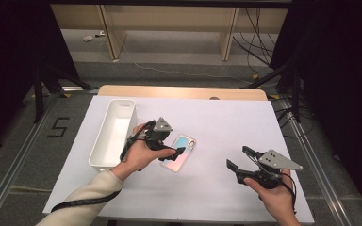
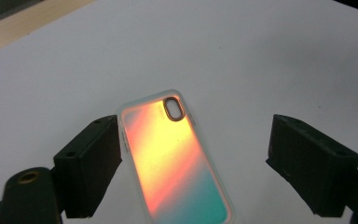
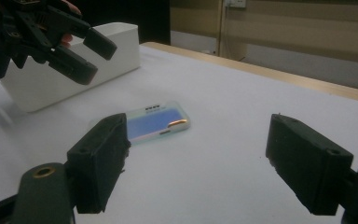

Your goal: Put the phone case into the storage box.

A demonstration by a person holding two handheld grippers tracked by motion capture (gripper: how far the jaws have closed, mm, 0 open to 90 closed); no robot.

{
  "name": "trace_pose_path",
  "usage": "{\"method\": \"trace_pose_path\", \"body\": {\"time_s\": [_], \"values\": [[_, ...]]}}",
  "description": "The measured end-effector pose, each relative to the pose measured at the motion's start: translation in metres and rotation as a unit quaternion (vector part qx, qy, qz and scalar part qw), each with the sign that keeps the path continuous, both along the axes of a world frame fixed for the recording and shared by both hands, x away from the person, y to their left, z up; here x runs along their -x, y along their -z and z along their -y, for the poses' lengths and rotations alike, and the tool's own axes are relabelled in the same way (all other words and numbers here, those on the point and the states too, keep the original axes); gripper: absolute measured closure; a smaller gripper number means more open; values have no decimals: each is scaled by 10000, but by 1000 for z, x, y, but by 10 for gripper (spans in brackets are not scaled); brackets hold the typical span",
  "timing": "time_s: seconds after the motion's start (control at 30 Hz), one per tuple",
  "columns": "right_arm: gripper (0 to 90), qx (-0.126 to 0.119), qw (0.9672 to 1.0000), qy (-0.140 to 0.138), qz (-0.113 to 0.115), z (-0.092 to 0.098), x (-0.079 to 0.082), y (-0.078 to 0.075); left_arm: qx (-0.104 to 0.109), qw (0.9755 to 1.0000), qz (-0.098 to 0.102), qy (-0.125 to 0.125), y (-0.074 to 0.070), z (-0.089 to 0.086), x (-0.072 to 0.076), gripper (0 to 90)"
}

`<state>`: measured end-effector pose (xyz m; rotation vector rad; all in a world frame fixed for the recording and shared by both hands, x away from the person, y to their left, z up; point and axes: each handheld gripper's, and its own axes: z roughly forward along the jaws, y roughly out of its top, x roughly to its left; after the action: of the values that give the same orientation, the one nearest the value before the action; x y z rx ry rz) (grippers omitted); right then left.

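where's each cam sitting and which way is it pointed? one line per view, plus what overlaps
High view: above the person's side, looking forward and down on the table; both forearms, left hand-held gripper and right hand-held gripper show.
Left gripper view: on the left hand-held gripper, looking down between its open jaws at the phone case.
Right gripper view: on the right hand-held gripper, low, looking across the table between its open jaws; the left hand-held gripper and white bin lie beyond.
Shared: all three show the phone case; high and right gripper views share the bin.

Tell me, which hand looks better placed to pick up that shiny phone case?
The left. The left gripper hangs right above the phone case, fingers open on either side of it. The right gripper sits open well off to the side, apart from it.
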<state>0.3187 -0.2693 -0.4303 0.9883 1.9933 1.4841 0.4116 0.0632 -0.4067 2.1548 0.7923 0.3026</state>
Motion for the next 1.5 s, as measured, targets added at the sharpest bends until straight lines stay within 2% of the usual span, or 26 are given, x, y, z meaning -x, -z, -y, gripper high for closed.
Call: {"method": "trace_pose_path", "body": {"time_s": [0.07,0.1,0.17,0.2,0.3,0.43,0.47,0.53,0.57,0.63,0.7,0.73,0.87,0.9,0.97,1.03,1.07,1.13,1.17,1.2,1.23,1.3,1.37,1.43,1.47,1.5], "values": [[221,-68,10000,-26,-55,-1,0,0,-153,9998,-155,7,0,5,-4,171],[223,-74,10000,-21,1,-1,-1,1,-263,9994,-210,61,-1,6,-5,171],[227,-54,10000,-6,-3,-1,-1,1,-381,9989,-263,91,0,12,-10,177],[238,26,10000,33,-29,0,-1,1,-439,9984,-333,104,1,14,-11,180],[241,-35,10000,-24,-24,-1,-1,1,-524,9975,-459,100,5,23,-17,194],[253,-39,10000,-7,-12,-1,-1,1,-660,9952,-707,150,9,31,-22,226],[255,31,10000,32,-21,0,-1,1,-785,9939,-744,195,11,33,-24,230],[259,-49,10000,-10,12,-1,-1,2,-828,9931,-809,161,13,38,-26,239],[261,132,9999,12,-109,1,1,-1,-890,9920,-880,175,15,40,-27,241],[264,51,10000,14,-34,-1,0,0,-940,9901,-1032,144,18,45,-29,245],[265,130,9999,9,-110,1,1,-1,-966,9885,-1159,58,20,49,-31,275],[265,-52,10000,-24,11,-1,-1,2,-922,9885,-1202,35,22,50,-32,291],[267,-71,10000,-30,18,-2,-1,1,-953,9858,-1379,-106,25,53,-35,311],[267,93,9999,8,-77,0,0,0,-1012,9847,-1411,-116,26,54,-37,311],[267,9,10000,6,-13,-1,0,1,-1089,9817,-1556,-141,28,54,-38,314],[267,14,10000,23,-5,-1,-1,1,-1403,9764,-1643,14,28,52,-41,315],[268,112,9999,0,-109,0,1,-1,-1424,9755,-1680,5,29,52,-42,321],[270,0,10000,2,-18,-1,-1,1,-1432,9739,-1761,-31,30,54,-42,322],[270,5,10000,5,-19,-2,-1,1,-1489,9721,-1813,-2,31,55,-42,324],[270,7,10000,2,-19,-2,0,1,-1462,9722,-1830,-52,32,57,-42,328],[270,2,10000,1,-14,-2,-1,1,-1543,9698,-1886,2,32,57,-43,329],[271,4,10000,6,-12,-1,-1,1,-1534,9690,-1936,-36,35,58,-44,332],[271,0,10000,-11,-33,-1,-1,1,-1576,9668,-2012,-22,37,60,-44,339],[272,2,10000,2,-19,-2,-1,1,-1606,9663,-2012,-17,38,61,-45,340],[273,3,10000,2,-15,-1,-1,1,-1616,9651,-2059,-21,38,62,-45,343],[274,4,10000,0,-16,-1,-1,1,-1629,9654,-2039,1,39,62,-45,350]]}}
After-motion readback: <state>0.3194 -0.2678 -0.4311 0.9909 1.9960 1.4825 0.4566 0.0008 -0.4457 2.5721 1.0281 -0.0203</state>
